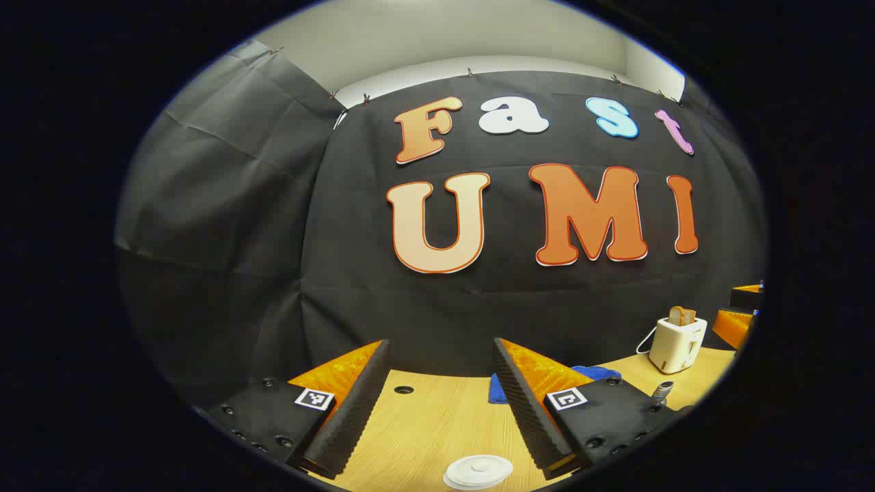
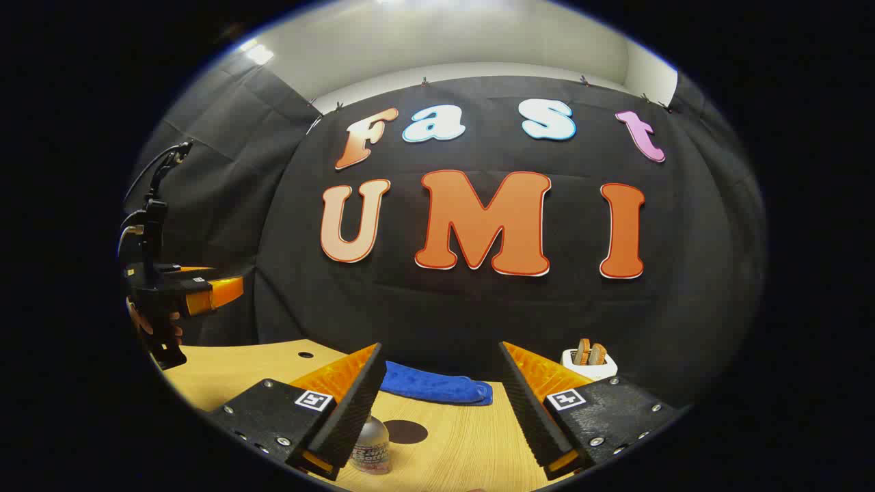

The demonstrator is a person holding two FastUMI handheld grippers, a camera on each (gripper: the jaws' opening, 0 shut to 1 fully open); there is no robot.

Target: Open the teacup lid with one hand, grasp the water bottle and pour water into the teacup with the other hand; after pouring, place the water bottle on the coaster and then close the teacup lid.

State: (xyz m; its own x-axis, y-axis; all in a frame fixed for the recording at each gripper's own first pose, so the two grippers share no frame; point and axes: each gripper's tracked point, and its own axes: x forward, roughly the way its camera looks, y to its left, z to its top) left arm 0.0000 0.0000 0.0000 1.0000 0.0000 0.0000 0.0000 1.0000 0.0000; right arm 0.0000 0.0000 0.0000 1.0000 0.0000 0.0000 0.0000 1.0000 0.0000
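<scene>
Left gripper view: our left tongs (image 1: 441, 403) gape wide, empty — teacup lid (image 1: 478, 471) on desk (image 1: 437, 417) below.
Right gripper view: our right tongs (image 2: 437, 403) wide apart, empty — water bottle (image 2: 371, 445) beside left finger.

The lid (image 1: 478, 471) is sat on the table (image 1: 437, 424), low between the left gripper's fingers. A cloth (image 1: 595, 373) is laid further back, toaster (image 1: 677, 344) off to its right. In the right gripper view, the bottle (image 2: 371, 445) is stood just left of the coaster (image 2: 405, 431).
</scene>
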